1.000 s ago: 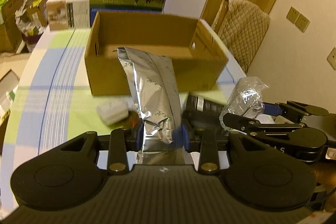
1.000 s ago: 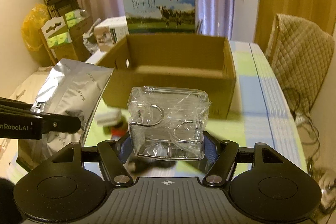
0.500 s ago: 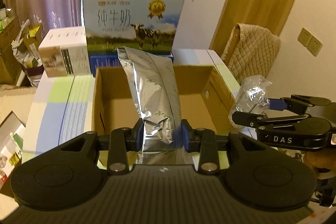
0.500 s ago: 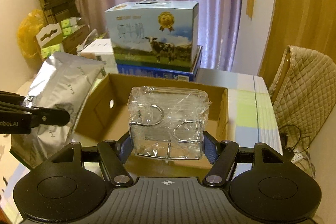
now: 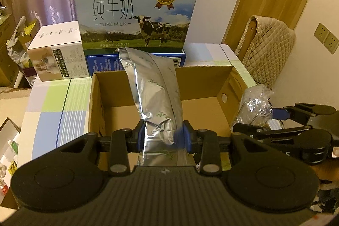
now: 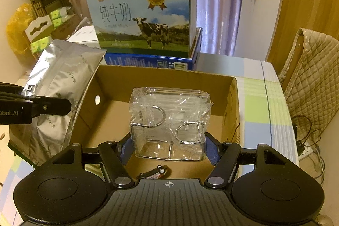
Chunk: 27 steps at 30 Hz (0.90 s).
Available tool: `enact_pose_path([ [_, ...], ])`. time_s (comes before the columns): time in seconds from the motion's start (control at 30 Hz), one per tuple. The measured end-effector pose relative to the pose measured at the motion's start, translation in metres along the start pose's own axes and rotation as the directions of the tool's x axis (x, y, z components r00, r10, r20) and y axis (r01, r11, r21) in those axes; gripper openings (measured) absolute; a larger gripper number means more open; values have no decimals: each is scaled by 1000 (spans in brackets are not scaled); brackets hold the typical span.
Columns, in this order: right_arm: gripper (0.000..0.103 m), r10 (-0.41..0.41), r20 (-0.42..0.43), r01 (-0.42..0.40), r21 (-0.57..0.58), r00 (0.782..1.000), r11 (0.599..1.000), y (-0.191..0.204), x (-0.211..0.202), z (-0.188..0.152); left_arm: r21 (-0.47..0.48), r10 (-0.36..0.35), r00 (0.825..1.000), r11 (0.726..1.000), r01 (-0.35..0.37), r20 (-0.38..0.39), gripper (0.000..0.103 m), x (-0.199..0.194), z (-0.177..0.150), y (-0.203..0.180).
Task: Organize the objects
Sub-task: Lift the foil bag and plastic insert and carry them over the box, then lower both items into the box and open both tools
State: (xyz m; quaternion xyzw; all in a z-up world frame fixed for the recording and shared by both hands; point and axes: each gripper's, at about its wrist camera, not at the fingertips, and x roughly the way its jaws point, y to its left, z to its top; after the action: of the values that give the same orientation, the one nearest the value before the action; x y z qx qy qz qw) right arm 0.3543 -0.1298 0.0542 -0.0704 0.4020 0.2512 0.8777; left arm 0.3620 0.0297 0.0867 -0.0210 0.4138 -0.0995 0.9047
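Note:
My left gripper (image 5: 164, 135) is shut on a silver foil pouch (image 5: 154, 94), held upright above the open cardboard box (image 5: 96, 99). My right gripper (image 6: 169, 145) is shut on a clear plastic-wrapped pack of metal hooks (image 6: 169, 120), held over the same cardboard box (image 6: 232, 103). In the right wrist view the foil pouch (image 6: 61, 86) hangs at the box's left wall. The left wrist view shows the wrapped pack (image 5: 254, 105) and the right gripper beyond the box's right wall. A small red and black item (image 6: 155, 172) lies on the box floor near its front.
A milk carton case (image 5: 135, 12) stands on a blue box behind the cardboard box, with a white box (image 5: 57, 50) to its left. A quilted chair back (image 5: 269, 50) is at the right. The checked tablecloth (image 6: 260, 107) extends right of the box.
Both grippers have risen and moved forward with their loads, from in front of the box to above its open top. The box interior now shows.

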Motion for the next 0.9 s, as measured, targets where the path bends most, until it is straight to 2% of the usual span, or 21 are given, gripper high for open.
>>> enact_pose_path([
  [0.1,65,-3,-5,3,3,1000,1000,-2,6,2,-24,-11,999,1000,12,33,33,10,5,4],
  [0.13,65,-2,-8,2,5,1000,1000,-2,8,3,-41,-5,999,999,6,40,40,13,6,6],
  [0.2,65,-3,-8,3,10,1000,1000,-3,10,3,-56,18,999,998,-16,49,41,14,6,9],
  [0.63,65,-22,-26,23,15,999,1000,-9,15,-3,-57,28,998,998,-25,59,44,1,-8,21],
  [0.77,65,9,-2,-8,32,1000,999,-12,18,-1,-72,24,998,997,-20,55,48,0,-11,23],
  [0.83,72,16,25,-17,42,1000,999,-15,19,0,-79,22,998,997,-18,56,49,-2,-14,24],
  [0.9,73,12,56,-15,56,998,998,-17,16,1,-82,20,998,996,-15,56,50,-5,-18,25],
])
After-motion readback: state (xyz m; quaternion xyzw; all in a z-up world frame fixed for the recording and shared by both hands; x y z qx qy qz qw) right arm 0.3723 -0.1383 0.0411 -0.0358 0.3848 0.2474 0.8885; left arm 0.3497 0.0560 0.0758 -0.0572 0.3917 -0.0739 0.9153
